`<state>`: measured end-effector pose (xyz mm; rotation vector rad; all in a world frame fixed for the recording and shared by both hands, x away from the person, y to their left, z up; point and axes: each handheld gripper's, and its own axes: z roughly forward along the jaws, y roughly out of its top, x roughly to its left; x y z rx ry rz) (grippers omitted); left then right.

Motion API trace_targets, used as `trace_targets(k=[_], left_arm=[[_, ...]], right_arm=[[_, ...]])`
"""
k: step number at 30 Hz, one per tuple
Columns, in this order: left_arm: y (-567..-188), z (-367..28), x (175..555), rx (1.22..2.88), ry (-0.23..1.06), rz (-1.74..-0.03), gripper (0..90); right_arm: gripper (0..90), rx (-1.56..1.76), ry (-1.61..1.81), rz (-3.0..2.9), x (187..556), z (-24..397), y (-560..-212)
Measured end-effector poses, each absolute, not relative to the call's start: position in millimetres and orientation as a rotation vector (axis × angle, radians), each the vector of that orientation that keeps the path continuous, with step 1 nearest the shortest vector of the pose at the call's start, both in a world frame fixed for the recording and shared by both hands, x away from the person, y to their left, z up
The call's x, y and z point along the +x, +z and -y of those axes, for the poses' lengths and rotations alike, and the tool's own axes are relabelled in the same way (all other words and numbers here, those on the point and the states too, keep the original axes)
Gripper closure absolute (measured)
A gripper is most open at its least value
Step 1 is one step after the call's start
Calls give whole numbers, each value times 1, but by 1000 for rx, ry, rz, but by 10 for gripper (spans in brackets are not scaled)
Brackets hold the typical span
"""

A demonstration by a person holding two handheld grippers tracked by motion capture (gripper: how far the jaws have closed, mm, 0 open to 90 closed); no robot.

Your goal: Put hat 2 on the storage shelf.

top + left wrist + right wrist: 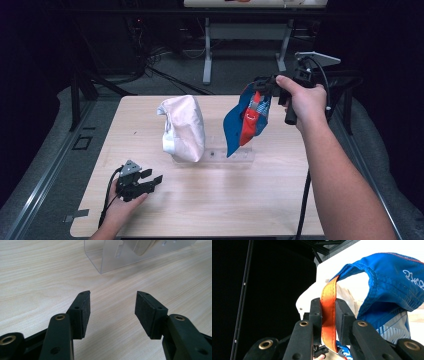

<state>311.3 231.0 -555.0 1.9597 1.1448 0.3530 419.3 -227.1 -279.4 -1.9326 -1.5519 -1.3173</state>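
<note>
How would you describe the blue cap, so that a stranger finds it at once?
Look at the wooden table, above its right half. There the right gripper holds a blue cap in the air by its orange strap. The pale pink cap beside it sits on a clear stand.

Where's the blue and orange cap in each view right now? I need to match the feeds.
High view: blue and orange cap hangs right of centre, above the table, from the right gripper.
Left gripper view: not in it.
Right gripper view: its orange strap is clamped between the jaws, blue fabric at upper right.
Shared landmark: the pale cap, behind the strap in the right gripper view.
</note>
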Motion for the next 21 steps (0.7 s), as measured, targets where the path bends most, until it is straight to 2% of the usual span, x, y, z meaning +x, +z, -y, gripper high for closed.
trace_targets(k=[21], left_arm=[[-556,-232,313,1960,348,-1145,468]], right_arm=[[777,-2009,-1314,1544,433,239,-290]])
